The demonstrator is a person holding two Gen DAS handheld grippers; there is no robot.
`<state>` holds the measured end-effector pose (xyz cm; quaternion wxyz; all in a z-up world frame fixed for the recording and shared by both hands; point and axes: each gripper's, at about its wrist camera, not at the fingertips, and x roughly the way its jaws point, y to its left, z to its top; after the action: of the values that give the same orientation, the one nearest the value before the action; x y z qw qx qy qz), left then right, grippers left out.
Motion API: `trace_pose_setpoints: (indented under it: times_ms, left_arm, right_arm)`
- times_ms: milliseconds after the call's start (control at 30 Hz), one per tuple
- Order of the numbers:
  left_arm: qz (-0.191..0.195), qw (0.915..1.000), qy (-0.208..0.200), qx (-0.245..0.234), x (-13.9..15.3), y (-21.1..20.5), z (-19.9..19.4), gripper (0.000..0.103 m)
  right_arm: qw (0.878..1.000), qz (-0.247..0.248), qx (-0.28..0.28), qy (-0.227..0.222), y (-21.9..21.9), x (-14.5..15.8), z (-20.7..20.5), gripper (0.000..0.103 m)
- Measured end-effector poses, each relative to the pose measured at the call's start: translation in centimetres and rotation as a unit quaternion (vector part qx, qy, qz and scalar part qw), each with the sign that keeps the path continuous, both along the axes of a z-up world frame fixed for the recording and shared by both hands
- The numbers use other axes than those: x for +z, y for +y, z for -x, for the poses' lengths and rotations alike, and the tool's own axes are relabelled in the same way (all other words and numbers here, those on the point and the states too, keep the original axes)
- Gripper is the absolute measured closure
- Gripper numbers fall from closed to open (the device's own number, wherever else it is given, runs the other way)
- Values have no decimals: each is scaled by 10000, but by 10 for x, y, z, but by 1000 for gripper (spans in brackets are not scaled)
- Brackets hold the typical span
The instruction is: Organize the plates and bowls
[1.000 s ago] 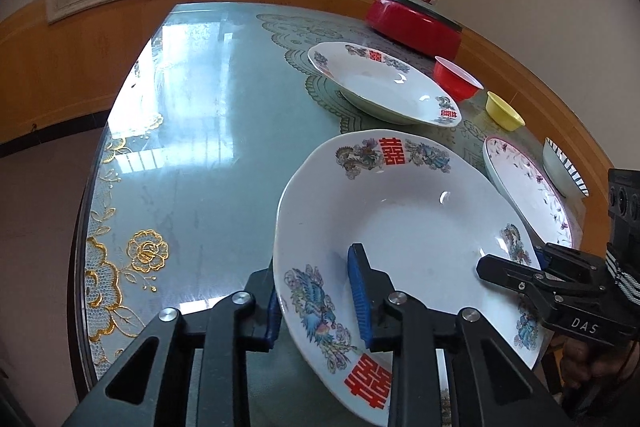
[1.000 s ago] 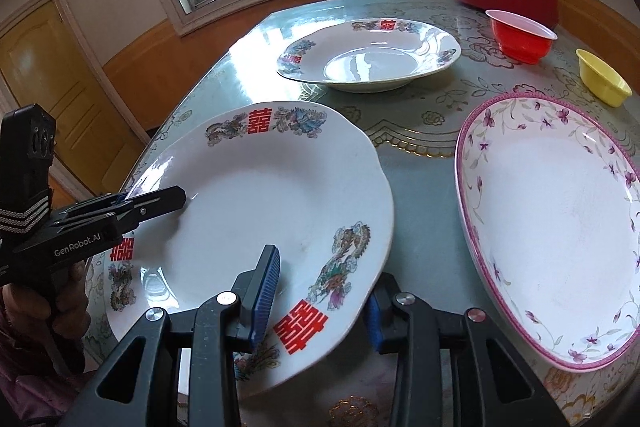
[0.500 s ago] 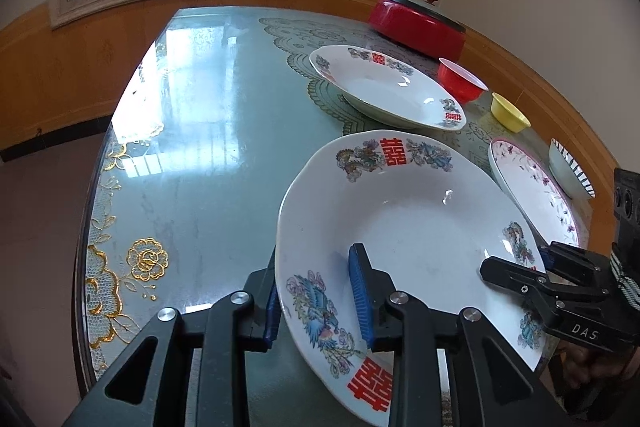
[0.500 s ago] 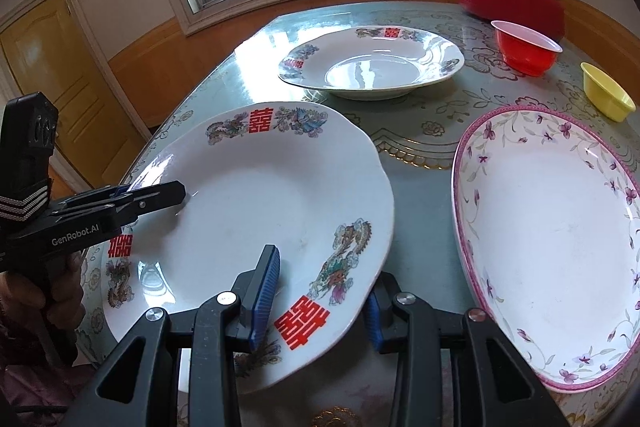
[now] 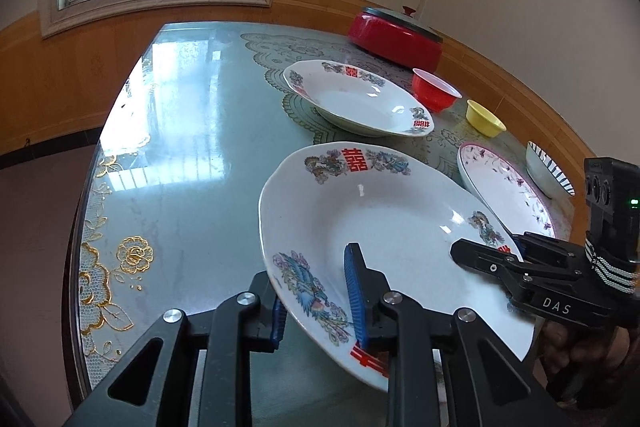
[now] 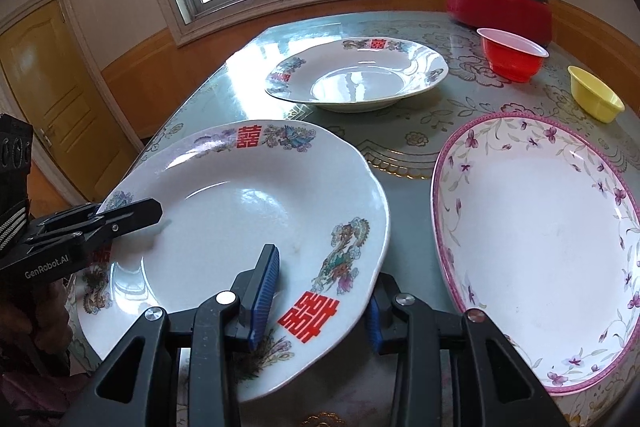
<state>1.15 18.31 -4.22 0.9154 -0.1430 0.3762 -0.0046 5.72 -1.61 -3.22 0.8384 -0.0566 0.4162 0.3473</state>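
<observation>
White phoenix plate [image 5: 384, 227], pinched by left gripper [image 5: 316, 301], jaws closing, and right gripper [image 6: 320, 297], lies nearer than its twin plate [image 6: 356, 75].

On the table [image 6: 224, 75], the nearest plate [image 6: 240, 211] sits at the front, its near rim between the fingers of both grippers. Behind it lies a second plate [image 6: 356, 75]. To the right of the near plate, just beside it, lies an oval platter [image 6: 536, 235]. Behind the platter stand two small bowls [image 6: 512, 55] [image 6: 596, 99], with a lidded pot [image 6: 500, 7] farthest back. A striped bowl [image 5: 548, 171] stands right of the platter.
</observation>
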Motion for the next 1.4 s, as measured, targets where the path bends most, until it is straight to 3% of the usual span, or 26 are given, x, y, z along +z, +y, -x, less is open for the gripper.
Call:
trace_pose_setpoints:
  times_ms: [467,867,1200,1400]
  left_arm:
    - [-126,9998,-168,-47,8,-5,3,77]
    - [-233,9980,-512,-281,35,-22,-6,77]
    - [-218,9936,-657,-891,49,-82,-39,76]
    - [-165,9911,-511,-1218,42,-128,-73,76]
  right_arm:
    - [9998,-28,-76,-184,-2,5,2,66]
    - [9977,-244,-398,-490,-24,32,7,66]
    - [9926,-264,-968,-682,-85,49,0,66]
    - [9895,-105,-1297,-623,-126,46,-17,66]
